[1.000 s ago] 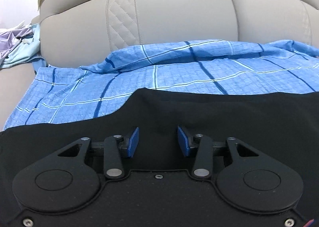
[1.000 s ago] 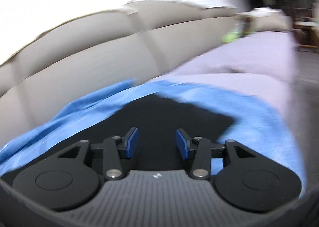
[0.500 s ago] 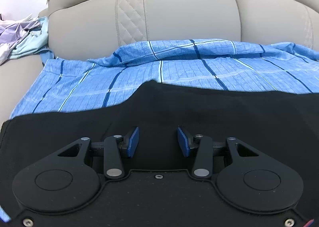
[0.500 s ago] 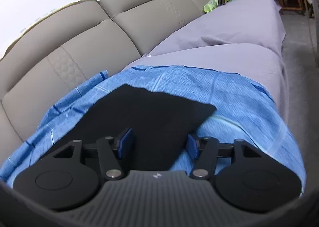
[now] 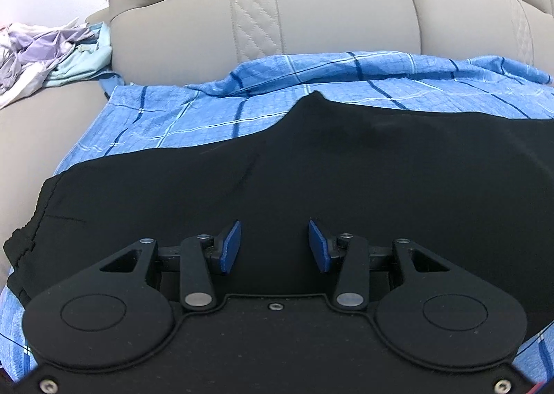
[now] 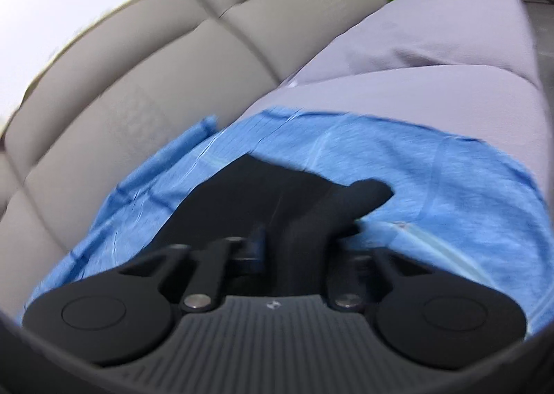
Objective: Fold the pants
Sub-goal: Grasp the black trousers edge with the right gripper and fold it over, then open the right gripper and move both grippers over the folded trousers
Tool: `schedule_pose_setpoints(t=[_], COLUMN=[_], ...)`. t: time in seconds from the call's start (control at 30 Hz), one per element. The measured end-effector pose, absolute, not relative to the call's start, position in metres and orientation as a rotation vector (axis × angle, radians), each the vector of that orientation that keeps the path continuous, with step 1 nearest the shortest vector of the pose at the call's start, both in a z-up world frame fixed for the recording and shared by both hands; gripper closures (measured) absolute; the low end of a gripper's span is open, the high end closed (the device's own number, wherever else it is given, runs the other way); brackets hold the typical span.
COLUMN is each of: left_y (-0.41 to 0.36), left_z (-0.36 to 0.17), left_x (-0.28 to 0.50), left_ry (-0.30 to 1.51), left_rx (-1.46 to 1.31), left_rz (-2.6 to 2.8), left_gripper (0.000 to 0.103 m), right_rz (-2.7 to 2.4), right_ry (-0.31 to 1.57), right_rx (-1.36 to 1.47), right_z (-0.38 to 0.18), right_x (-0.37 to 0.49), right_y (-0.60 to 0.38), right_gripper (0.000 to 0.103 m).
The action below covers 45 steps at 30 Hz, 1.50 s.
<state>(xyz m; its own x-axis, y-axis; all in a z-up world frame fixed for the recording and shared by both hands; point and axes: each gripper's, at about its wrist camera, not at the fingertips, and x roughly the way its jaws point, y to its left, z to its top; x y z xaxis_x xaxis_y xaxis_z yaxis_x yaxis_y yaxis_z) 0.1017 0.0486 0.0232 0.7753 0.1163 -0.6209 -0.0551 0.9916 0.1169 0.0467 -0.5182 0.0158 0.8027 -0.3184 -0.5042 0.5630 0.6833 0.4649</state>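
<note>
Two claws: left claw (image 5: pixel 274 243) gapes above black pants (image 5: pixel 346 169); right claw (image 6: pixel 297 241) pinches them.

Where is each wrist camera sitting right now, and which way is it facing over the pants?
Left wrist: sits on the left gripper, low over the black pants, facing the sofa backrest; its open blue-padded fingers show, holding nothing.
Right wrist: sits on the right gripper, looking along the sofa seat toward the purple cover; its fingers appear closed on a bunched pants end; the picture is blurred.
Shared: the black pants, the blue plaid sheet beneath them, and the beige backrest.
</note>
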Motion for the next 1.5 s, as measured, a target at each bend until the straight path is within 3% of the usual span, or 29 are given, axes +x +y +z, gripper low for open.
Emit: schedule_pose_setpoints(t=[0.23, 0.4, 0.6, 0.8, 0.87, 0.9, 1.07, 1.37, 1.5], left_y=[0.085, 0.113, 0.129, 0.138, 0.141, 0.144, 0.156, 0.129, 0.091], left_z=[0.016, 0.011, 0.006, 0.002, 0.003, 0.004, 0.010, 0.038, 0.052], left_x=[0.093, 0.087, 0.079, 0.073, 0.071, 0.071, 0.067, 0.059, 0.059], left_ry=[0.653, 0.633, 0.599, 0.566, 0.566, 0.566, 0.550, 0.489, 0.489], left_rx=[0.032, -0.052, -0.079, -0.112, -0.136, -0.152, -0.219, -0.180, -0.149], left_rz=[0.093, 0.062, 0.028, 0.003, 0.004, 0.005, 0.018, -0.042, -0.114], left_gripper=[0.059, 0.053, 0.053, 0.053, 0.053, 0.053, 0.053, 0.052, 0.052], right_rz=[-0.474, -0.183, 0.276, 0.315, 0.325, 0.325, 0.430, 0.462, 0.280], right_ry=[0.446, 0.457, 0.577, 0.523, 0.512, 0.504, 0.495, 0.495, 0.460], right_rx=[0.355, 0.053, -0.239, -0.421, -0.429, -0.435, -0.414, -0.252, -0.159], right_z=[0.067, 0.099, 0.038, 0.014, 0.011, 0.011, 0.016, 0.038, 0.043], right_x=[0.101, 0.156, 0.136, 0.093, 0.087, 0.084, 0.066, 0.016, 0.004], right_y=[-0.449, -0.300, -0.092, -0.027, -0.024, -0.023, -0.025, -0.068, -0.114], right_gripper=[0.097, 0.097, 0.097, 0.095, 0.080, 0.077, 0.035, 0.022, 0.021])
